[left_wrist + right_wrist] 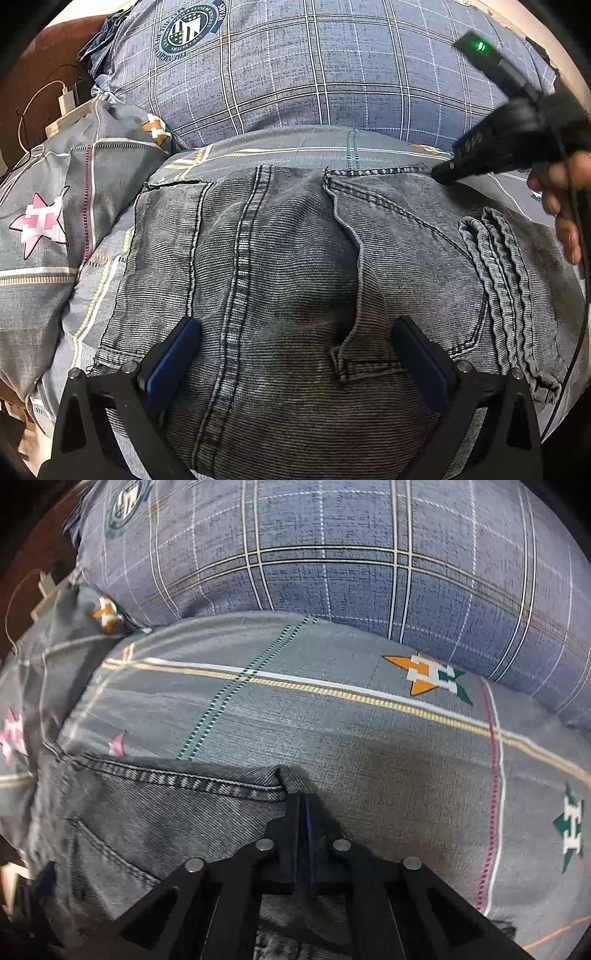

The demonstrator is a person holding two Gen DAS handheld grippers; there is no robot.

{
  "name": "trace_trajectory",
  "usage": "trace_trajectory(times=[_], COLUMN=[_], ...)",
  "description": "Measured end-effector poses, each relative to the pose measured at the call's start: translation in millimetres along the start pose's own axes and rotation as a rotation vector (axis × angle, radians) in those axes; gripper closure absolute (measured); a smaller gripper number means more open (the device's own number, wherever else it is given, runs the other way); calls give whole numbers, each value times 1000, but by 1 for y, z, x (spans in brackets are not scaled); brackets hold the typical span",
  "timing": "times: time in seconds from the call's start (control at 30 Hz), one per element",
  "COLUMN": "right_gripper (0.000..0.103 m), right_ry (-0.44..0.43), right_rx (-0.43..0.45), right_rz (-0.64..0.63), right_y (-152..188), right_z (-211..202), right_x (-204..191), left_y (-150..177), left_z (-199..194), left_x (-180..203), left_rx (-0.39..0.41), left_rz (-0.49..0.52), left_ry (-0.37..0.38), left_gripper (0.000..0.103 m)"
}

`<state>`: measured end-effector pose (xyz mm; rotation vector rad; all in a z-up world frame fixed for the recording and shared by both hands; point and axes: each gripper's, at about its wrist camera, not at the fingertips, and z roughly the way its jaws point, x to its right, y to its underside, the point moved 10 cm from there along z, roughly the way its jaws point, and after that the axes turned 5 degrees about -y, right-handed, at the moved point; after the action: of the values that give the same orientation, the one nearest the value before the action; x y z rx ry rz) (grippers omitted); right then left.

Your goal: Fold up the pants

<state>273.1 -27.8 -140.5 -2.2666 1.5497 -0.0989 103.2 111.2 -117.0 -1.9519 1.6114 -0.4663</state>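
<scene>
Grey-blue jeans (288,258) lie spread flat on the bed, seams and pockets facing up. My left gripper (295,339) hangs just over their middle, open, its blue pads wide apart with only flat denim under them. At the far right corner of the jeans, my right gripper (445,176) points down at the stitched edge, held by a person's hand (561,214). In the right wrist view the right gripper (303,801) is shut, its pads pinching the corner of the jeans (147,812) where the hemmed edge ends.
A blue plaid pillow (314,66) lies behind the jeans, across the back of the bed. The grey bedsheet (351,720) with star prints extends right and left. A bunched strip of denim (506,280) lies on the jeans' right side. A white charger with its cable (66,105) sits far left.
</scene>
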Motion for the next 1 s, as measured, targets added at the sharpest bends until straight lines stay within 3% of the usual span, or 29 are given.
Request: trace_trajectory(times=[0.1,0.17,0.2,0.23,0.27,0.3,0.4,0.47,0.57,0.63,0.8,0.9,1.0], right_gripper=[97,89,68,33,20,16,17,26,48,82,98,99,99], right_ry=[-72,-67,-66,-64,-61,-59,-137,-143,-137,-142,-26,65,110], right_rx=[7,30,35,31,27,30,23,14,-41,-78,-73,-3,-16], right_rz=[-14,-30,-30,-21,-6,13,53,36,13,11,-160,-225,-241], right_y=[-4,-9,-11,-11,-12,-13,-11,-8,-3,2,6,-4,-2], right_z=[-15,-25,-28,-28,-26,-25,-20,-18,-4,6,4,-6,6], right_x=[-13,-15,-14,-12,-9,-5,-8,-14,-21,-24,-43,-43,-40], left_y=[1,1,1,1,1,1,1,1,1,1,0,0,1], left_z=[-3,-3,-3,-4,-4,-4,-4,-5,-5,-4,-2,0,0], left_x=[0,0,-1,-1,-1,-1,-1,-1,-1,-2,-3,-3,-3], left_rx=[0,-1,0,2,4,4,5,6,8,7,5,8,10], left_rz=[-4,-7,-7,-7,-6,-5,-4,-4,-3,-2,0,5,8], left_ry=[8,13,14,17,18,21,23,23,26,29,32,31,31], left_gripper=[0,0,0,0,0,0,0,0,0,0,0,0,0])
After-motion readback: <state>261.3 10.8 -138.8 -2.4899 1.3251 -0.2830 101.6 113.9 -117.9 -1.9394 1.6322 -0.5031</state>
